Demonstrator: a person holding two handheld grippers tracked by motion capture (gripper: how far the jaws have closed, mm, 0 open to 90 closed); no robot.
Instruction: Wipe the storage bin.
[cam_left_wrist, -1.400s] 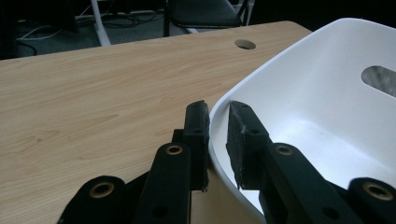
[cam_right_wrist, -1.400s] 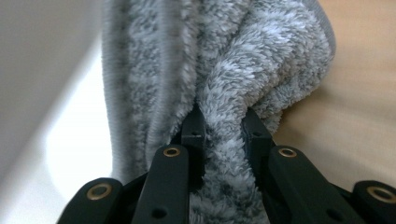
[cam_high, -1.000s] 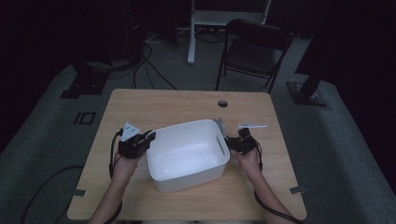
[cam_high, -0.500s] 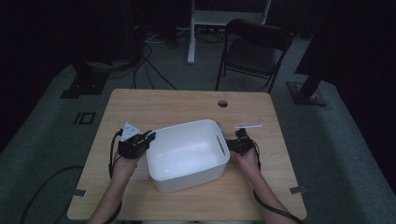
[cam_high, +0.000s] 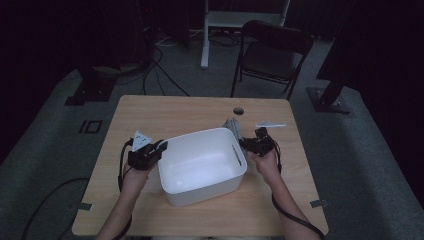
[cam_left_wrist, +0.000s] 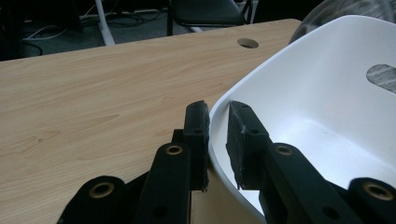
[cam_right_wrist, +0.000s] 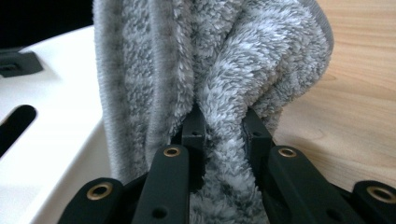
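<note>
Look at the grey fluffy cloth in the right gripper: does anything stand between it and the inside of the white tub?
Only the tub's own wall. The cloth, pinched in the right gripper, hangs just outside the white tub, against its slotted side. The tub's inside is bare; the left gripper straddles the opposite rim.

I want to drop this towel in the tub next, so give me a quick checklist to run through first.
1. Right gripper shut on grey towel: ok.
2. Left gripper jaws straddle the white tub rim; firmly clamped: cannot tell.
3. Tub interior free of items: ok.
4. Towel beside the tub's outer wall, not yet over the opening: not ok.
5. Tub well in from the table edges: ok.
</note>
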